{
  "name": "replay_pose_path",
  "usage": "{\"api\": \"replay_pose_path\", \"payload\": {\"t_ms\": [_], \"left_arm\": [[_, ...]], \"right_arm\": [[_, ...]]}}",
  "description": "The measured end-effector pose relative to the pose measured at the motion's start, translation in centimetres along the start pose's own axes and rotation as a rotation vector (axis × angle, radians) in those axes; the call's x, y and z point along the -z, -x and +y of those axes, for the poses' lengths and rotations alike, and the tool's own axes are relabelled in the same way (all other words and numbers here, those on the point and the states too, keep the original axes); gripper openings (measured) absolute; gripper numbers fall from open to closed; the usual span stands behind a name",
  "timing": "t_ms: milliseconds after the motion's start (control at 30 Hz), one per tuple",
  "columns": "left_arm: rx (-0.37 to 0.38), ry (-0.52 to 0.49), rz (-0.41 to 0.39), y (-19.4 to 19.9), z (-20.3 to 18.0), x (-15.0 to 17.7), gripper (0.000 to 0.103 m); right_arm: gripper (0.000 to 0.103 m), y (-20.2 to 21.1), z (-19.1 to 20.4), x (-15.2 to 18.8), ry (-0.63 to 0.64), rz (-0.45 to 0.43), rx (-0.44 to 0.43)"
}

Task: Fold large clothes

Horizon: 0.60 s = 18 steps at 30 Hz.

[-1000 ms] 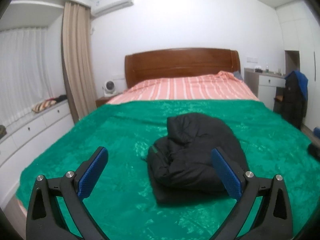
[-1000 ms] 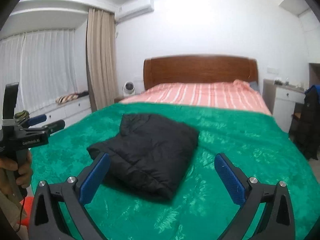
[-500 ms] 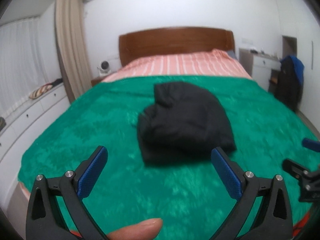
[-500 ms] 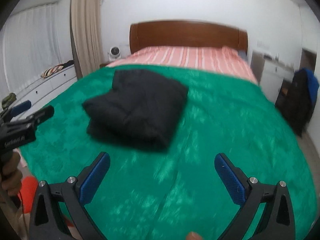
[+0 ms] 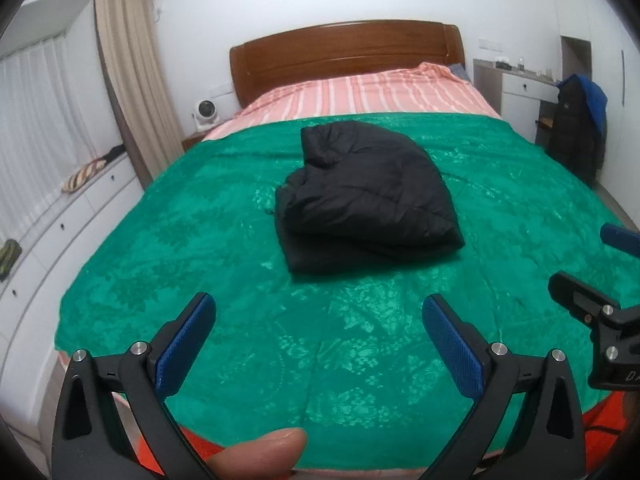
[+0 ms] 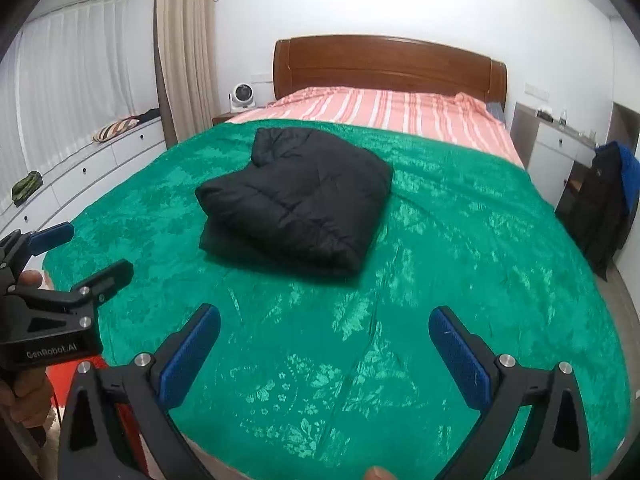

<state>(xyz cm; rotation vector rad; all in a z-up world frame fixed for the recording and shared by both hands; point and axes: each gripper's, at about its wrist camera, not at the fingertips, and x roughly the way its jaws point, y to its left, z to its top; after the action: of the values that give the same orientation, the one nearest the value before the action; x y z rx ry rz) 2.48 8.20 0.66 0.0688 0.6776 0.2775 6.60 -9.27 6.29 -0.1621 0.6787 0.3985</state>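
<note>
A black puffy jacket (image 5: 364,196) lies folded into a compact bundle in the middle of the green blanket (image 5: 200,240) on the bed; it also shows in the right wrist view (image 6: 296,200). My left gripper (image 5: 316,340) is open and empty, held over the foot of the bed, well short of the jacket. My right gripper (image 6: 324,348) is open and empty too, over the blanket (image 6: 480,260) near the foot edge. Each gripper shows in the other's view: the right one at the right edge (image 5: 600,320), the left one at the left edge (image 6: 60,280).
A wooden headboard (image 5: 344,52) and a striped pink sheet (image 5: 360,92) are at the far end. White drawers (image 5: 60,220) run along the left wall under curtains. A dark coat (image 5: 576,128) hangs on a chair by a desk at the right.
Both grippers have pulled back from the jacket toward the foot of the bed and tilted downward. The folded jacket has stayed in place. Both grippers stay open.
</note>
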Motion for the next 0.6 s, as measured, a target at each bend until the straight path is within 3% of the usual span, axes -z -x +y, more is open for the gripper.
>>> {"api": "replay_pose_path", "payload": {"t_ms": [600], "left_arm": [[0.031, 0.046, 0.043, -1.5, 0.9, 0.1, 0.103]], "right_arm": [[0.103, -1.3, 0.4, 0.7, -0.018, 0.072, -0.027]]}}
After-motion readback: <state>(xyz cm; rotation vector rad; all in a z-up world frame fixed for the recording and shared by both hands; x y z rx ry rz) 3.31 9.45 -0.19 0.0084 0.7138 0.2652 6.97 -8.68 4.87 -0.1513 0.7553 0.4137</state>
